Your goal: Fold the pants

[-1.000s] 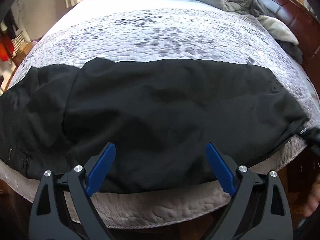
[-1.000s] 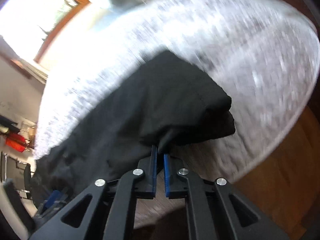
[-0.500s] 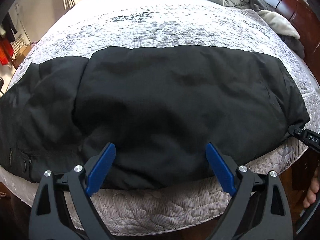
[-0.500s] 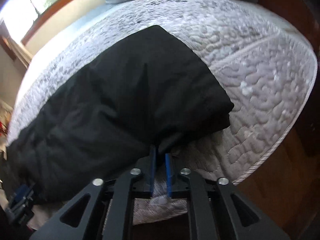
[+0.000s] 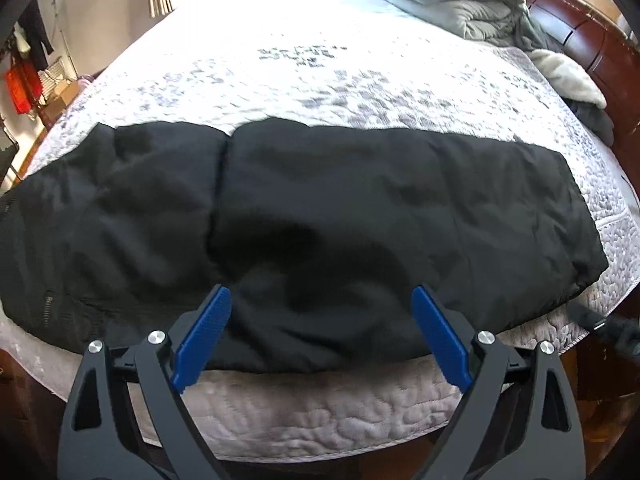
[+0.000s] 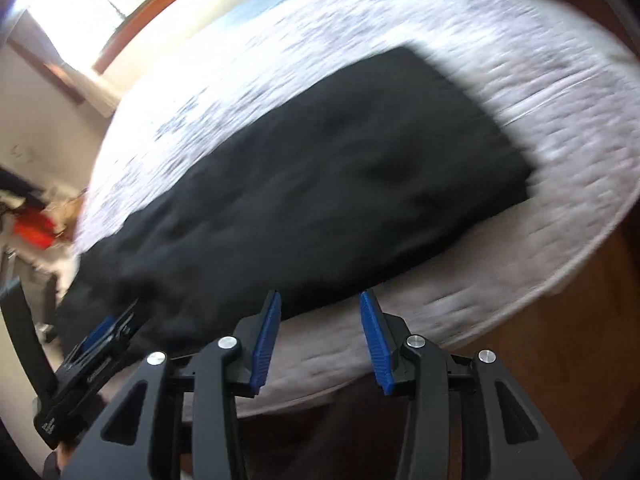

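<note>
Black pants [image 5: 320,216] lie flat along the near edge of the bed, folded lengthwise, waist end at the left. They also show in the right wrist view [image 6: 320,184], which is blurred. My left gripper [image 5: 320,320] is open and empty, just above the near edge of the pants at their middle. My right gripper [image 6: 318,312] is open and empty, just off the near edge of the pants towards the leg end. The left gripper also shows in the right wrist view [image 6: 100,340] at the lower left.
The quilted bed cover [image 5: 320,68] stretches behind the pants. Grey bedding [image 5: 460,4] is piled at the far right by a wooden headboard [image 5: 588,40]. Clutter with a red item [image 5: 22,84] stands at the left. Wooden floor [image 6: 560,312] lies beside the bed.
My right gripper was shut on the pants' leg end and has opened and let go, pulling back. The pants have settled flat. My left gripper stayed open and rose slightly.
</note>
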### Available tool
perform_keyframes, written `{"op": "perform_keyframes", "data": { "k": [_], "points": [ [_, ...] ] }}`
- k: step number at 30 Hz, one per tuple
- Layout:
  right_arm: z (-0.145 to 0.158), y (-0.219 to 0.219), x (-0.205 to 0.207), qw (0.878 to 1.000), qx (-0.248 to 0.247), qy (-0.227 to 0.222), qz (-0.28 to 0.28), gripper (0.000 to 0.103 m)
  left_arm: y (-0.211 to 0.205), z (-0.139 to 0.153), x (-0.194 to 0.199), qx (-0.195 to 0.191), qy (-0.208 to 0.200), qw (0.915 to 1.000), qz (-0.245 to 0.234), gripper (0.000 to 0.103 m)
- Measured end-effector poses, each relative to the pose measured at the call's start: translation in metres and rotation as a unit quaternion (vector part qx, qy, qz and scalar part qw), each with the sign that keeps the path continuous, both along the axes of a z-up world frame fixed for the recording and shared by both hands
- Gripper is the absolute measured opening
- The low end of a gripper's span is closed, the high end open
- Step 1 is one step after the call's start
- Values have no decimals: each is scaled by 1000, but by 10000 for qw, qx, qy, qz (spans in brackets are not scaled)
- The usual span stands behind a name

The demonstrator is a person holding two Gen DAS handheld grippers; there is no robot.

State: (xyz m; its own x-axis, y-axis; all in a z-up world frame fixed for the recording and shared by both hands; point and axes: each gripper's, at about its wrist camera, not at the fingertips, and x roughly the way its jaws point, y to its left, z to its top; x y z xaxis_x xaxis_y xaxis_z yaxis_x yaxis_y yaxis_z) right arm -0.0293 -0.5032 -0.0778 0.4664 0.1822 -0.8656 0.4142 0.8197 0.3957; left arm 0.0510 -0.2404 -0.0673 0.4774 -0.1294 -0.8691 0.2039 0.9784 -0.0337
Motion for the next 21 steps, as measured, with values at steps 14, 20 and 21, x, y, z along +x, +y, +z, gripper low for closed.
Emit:
{"op": "perform_keyframes", "data": {
  "k": [14,20,21],
  "points": [
    [-46,67,43,9962,712,494,47,54,42,6,-2,-96,-44,9992,397,91],
    [-37,70,46,9988,320,364,30,11,42,-5,2,14,86,9994,339,91],
    [-35,70,46,9989,336,328,44,10,45,-4,2,9,72,9993,356,91]
  ]
}}
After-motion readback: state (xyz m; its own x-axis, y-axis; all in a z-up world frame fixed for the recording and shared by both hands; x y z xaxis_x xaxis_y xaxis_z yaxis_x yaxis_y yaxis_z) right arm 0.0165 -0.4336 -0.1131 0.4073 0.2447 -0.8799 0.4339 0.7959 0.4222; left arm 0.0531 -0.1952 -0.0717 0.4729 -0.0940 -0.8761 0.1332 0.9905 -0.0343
